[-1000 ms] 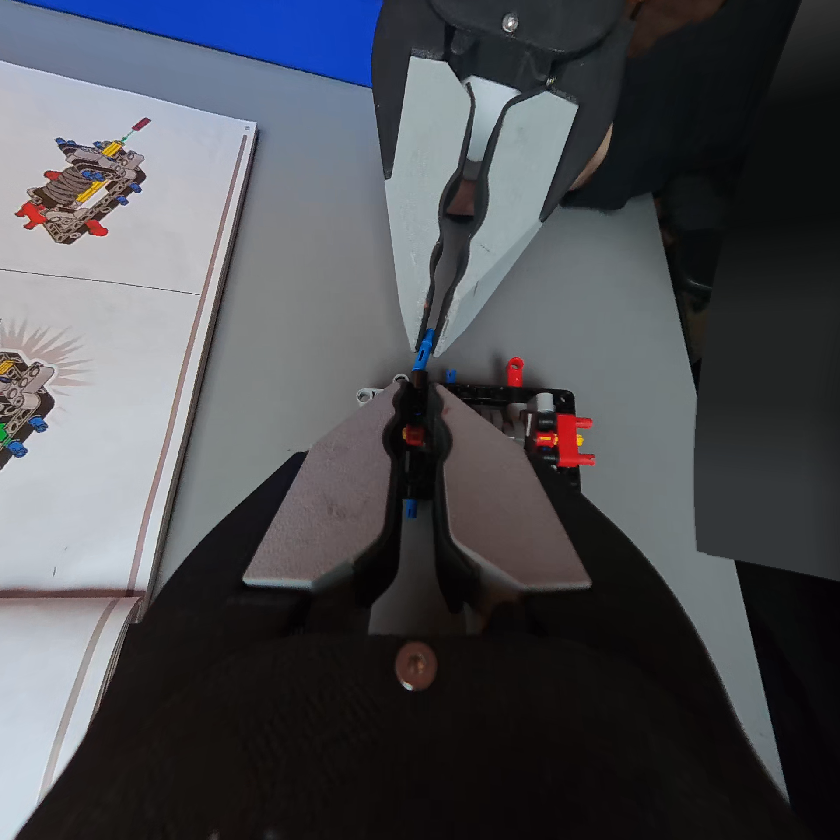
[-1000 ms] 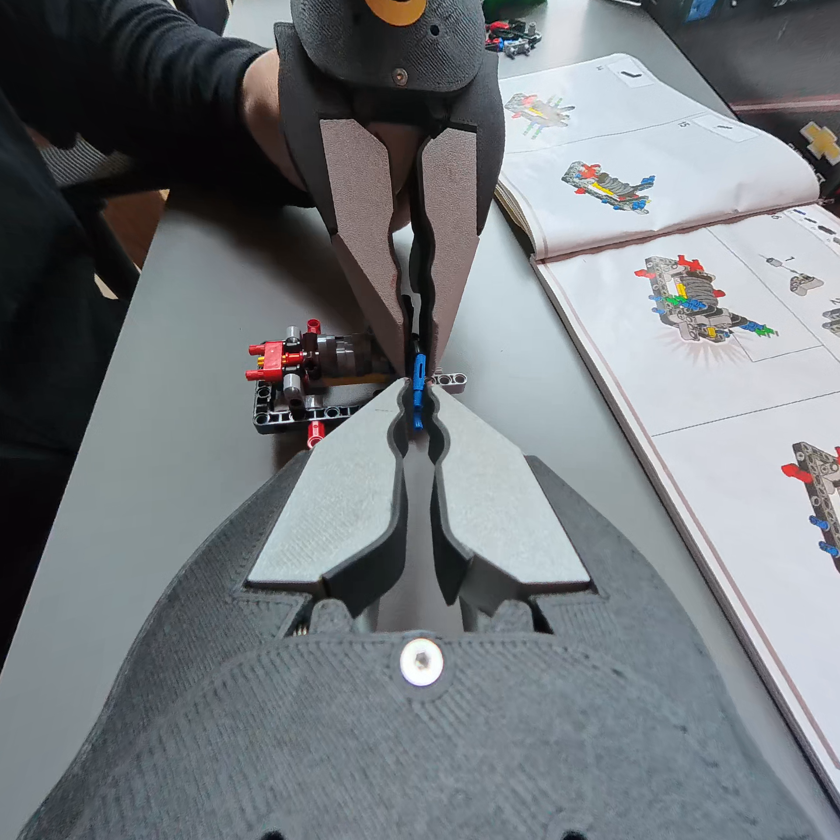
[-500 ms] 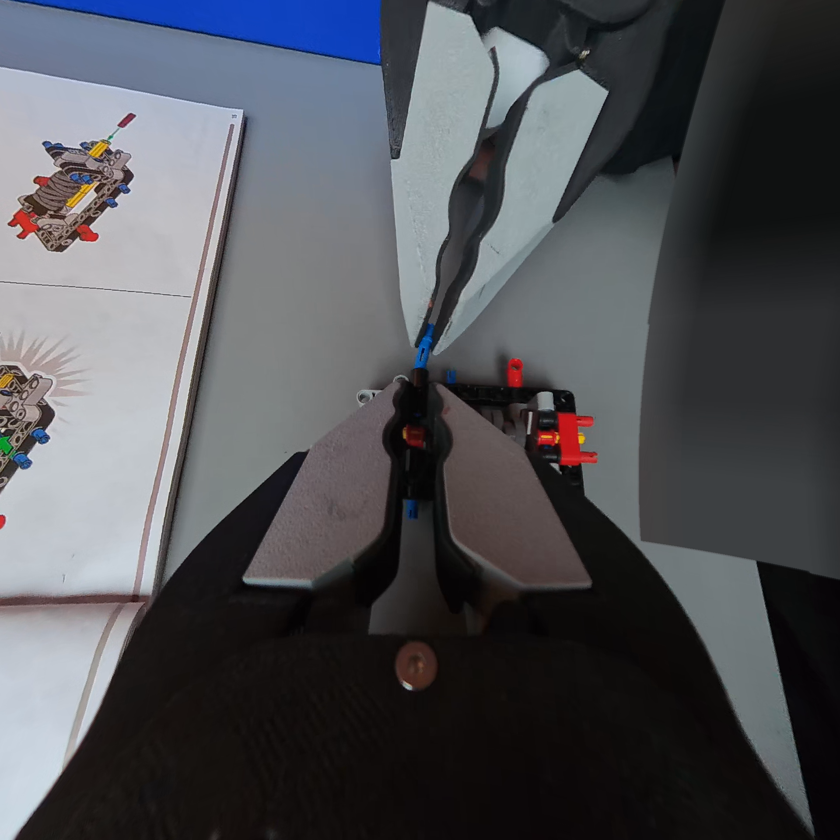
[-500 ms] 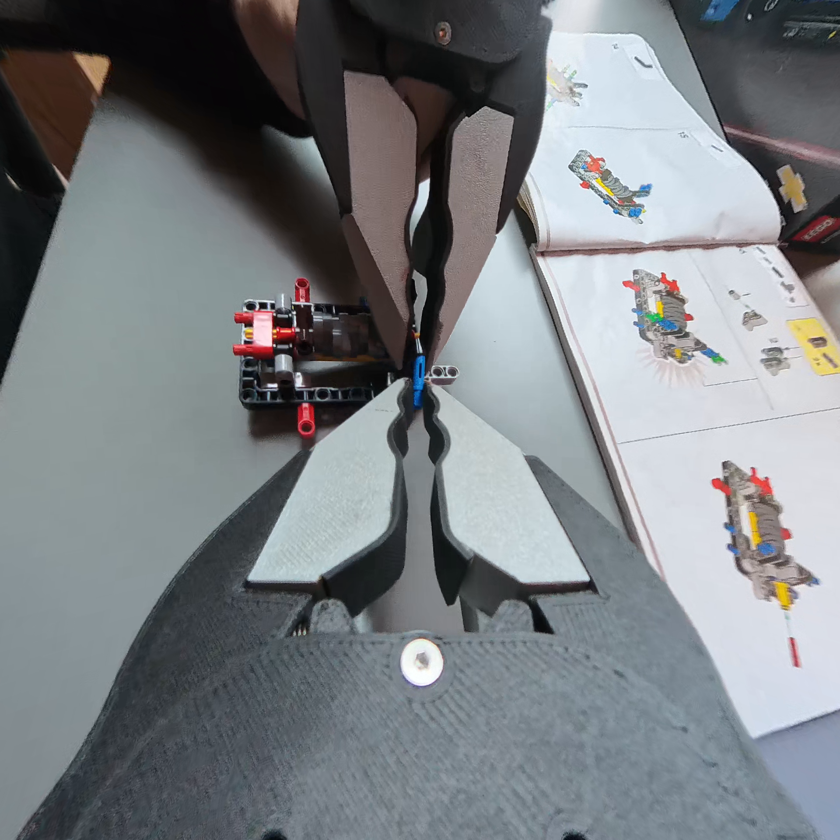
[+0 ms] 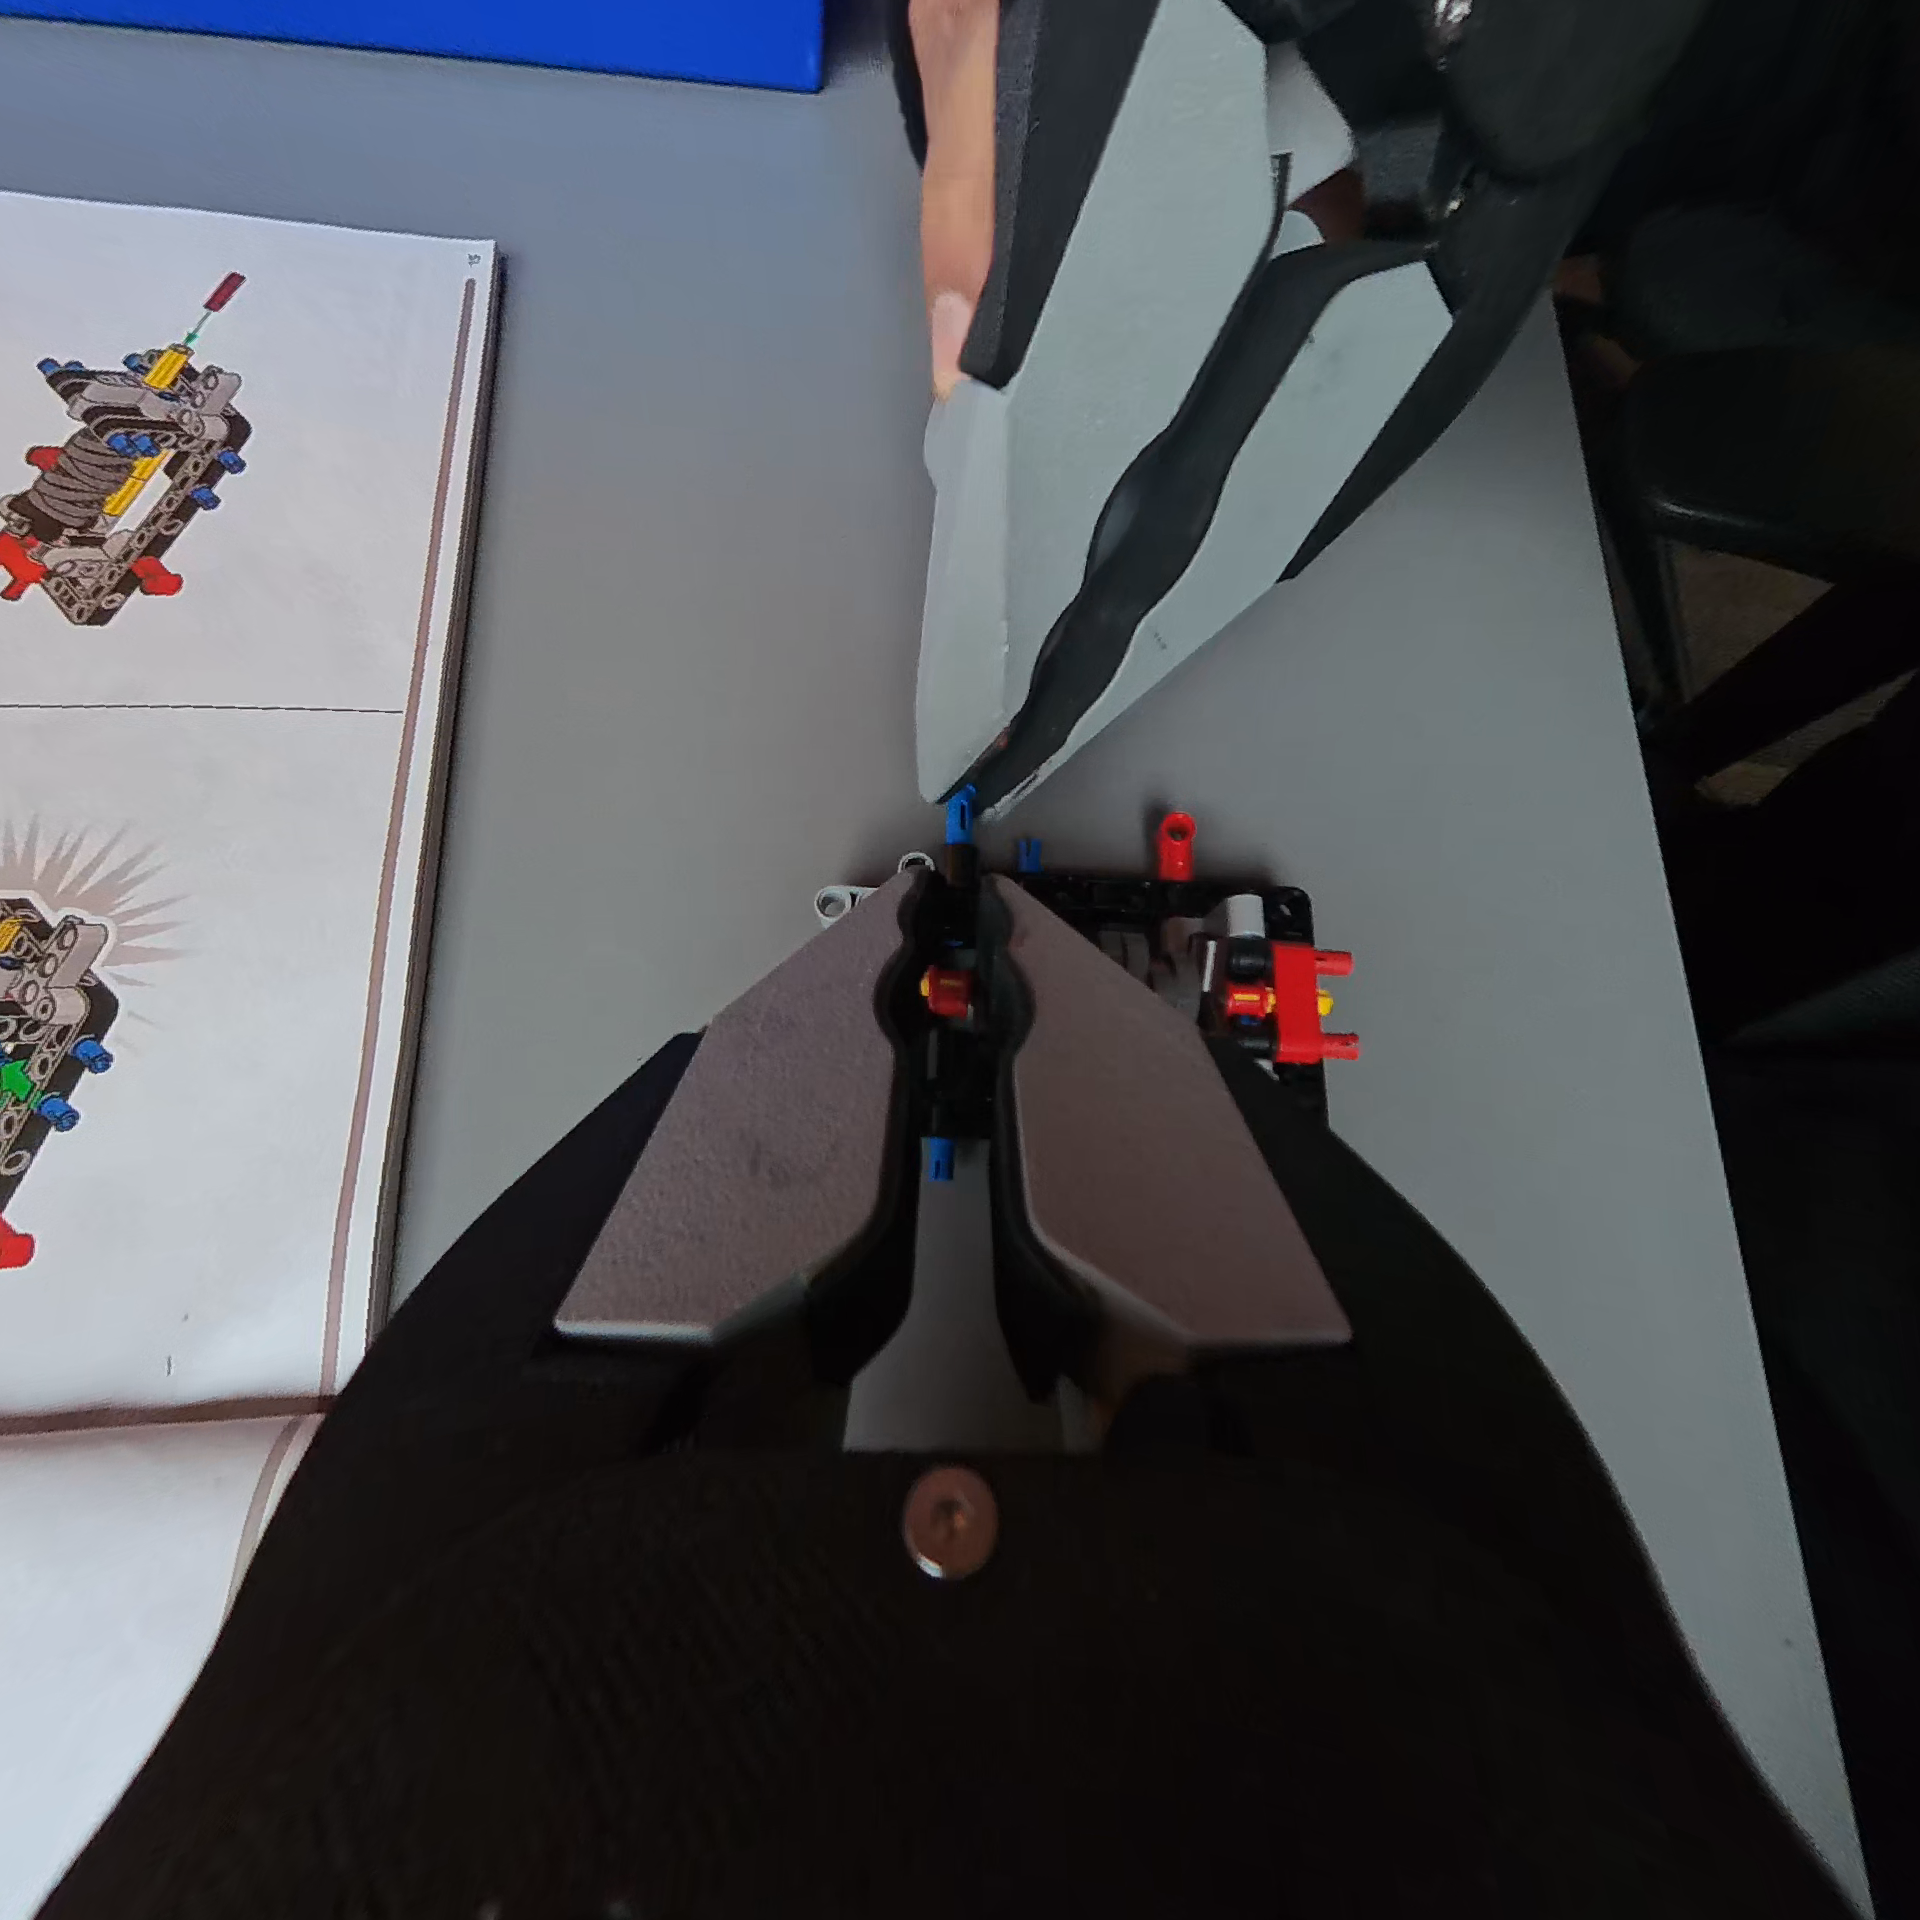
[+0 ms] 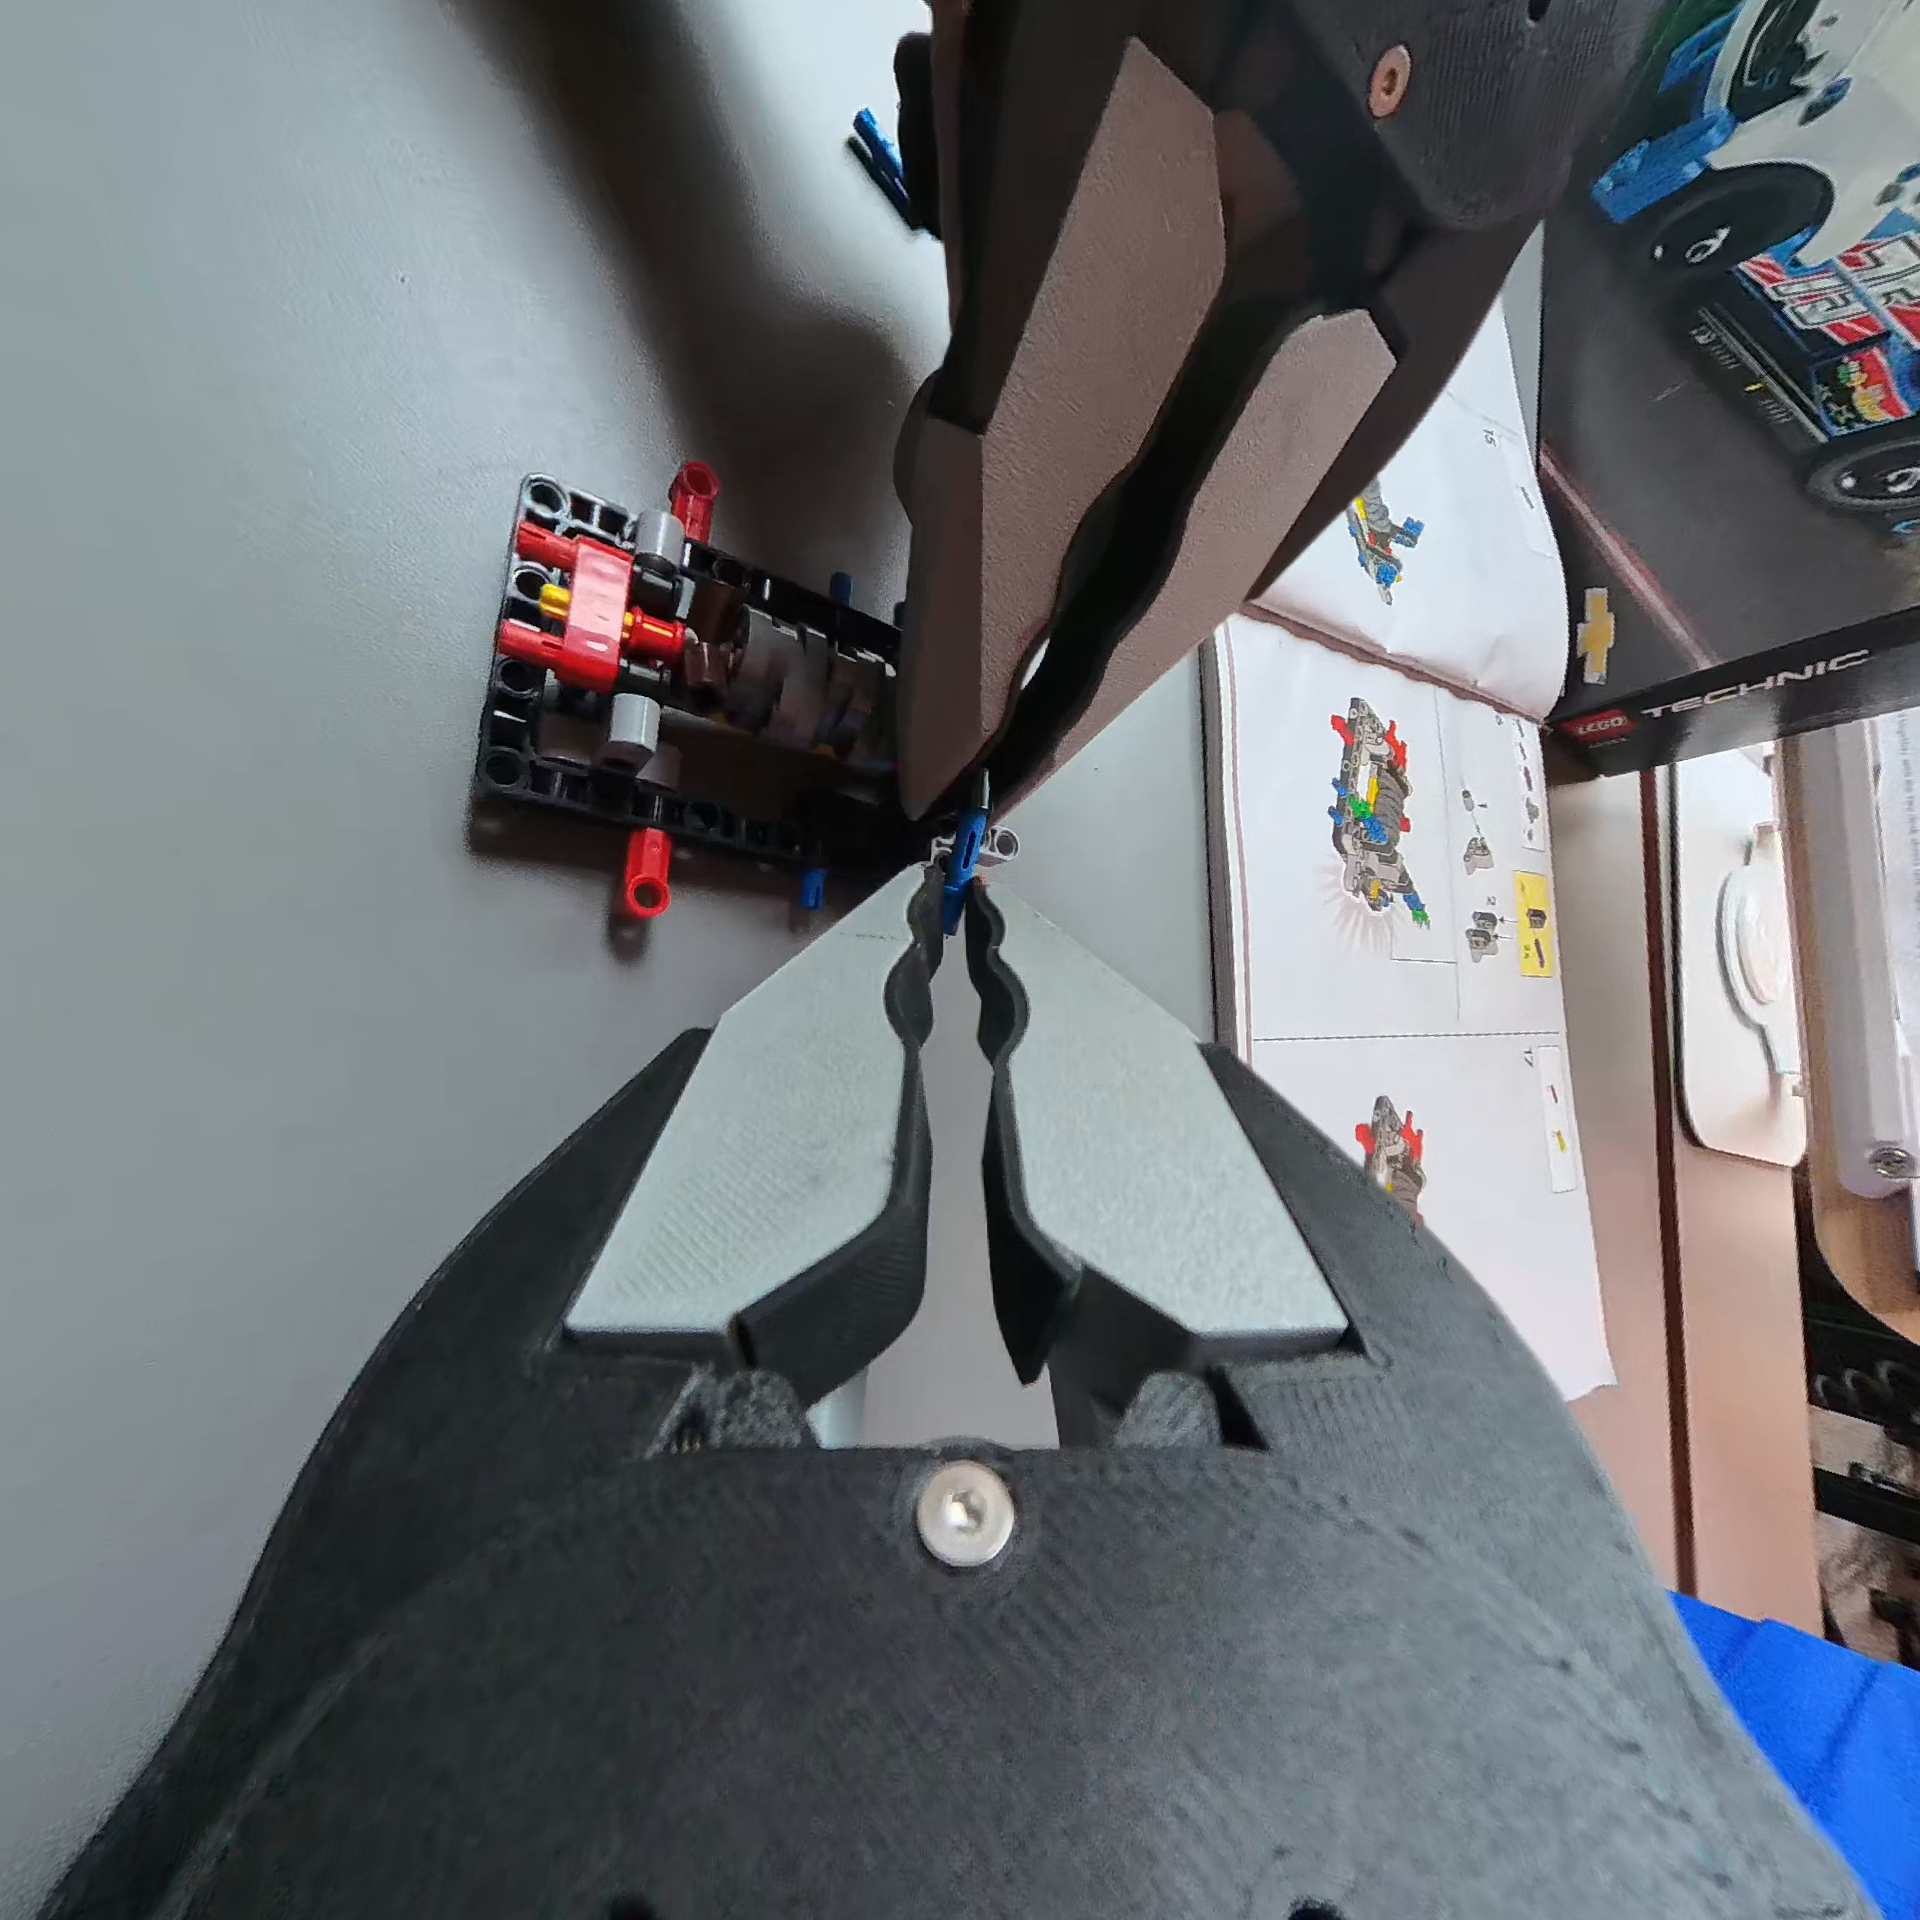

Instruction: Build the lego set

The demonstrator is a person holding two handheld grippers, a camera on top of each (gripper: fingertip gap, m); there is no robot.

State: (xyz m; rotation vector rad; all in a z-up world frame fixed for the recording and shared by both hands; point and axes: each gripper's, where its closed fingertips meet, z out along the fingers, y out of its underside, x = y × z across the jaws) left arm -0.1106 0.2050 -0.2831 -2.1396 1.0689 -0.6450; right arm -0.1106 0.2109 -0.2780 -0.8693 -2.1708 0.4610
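The lego assembly (image 5: 1288, 992), a black frame with grey gears and red parts, lies on the grey table; it also shows in the right wrist view (image 6: 592, 613). My left gripper (image 5: 954, 883) is shut on the frame's left end, with a red and yellow piece showing between its fingers. My right gripper (image 6: 948, 894) is shut on a blue pin (image 6: 968, 836). It holds the pin's tip against the frame's end, right at the left gripper's tips (image 6: 951, 800). From the left wrist view the right gripper (image 5: 977, 805) comes in from above, tilted, with the blue pin (image 5: 960, 816) at its tip.
An open instruction booklet (image 5: 208, 727) lies beside the assembly, also in the right wrist view (image 6: 1382, 831). A black lego box (image 6: 1714, 520) stands beyond it. A loose blue piece (image 6: 878, 156) lies farther off. The table edge (image 5: 1621, 727) runs close to the assembly's red end. The tips of both grippers are at nearly the same place.
My right gripper has rolled and swung round, so it leans in at a slant, still holding the blue pin at the frame's end. My left gripper and the assembly have stayed put.
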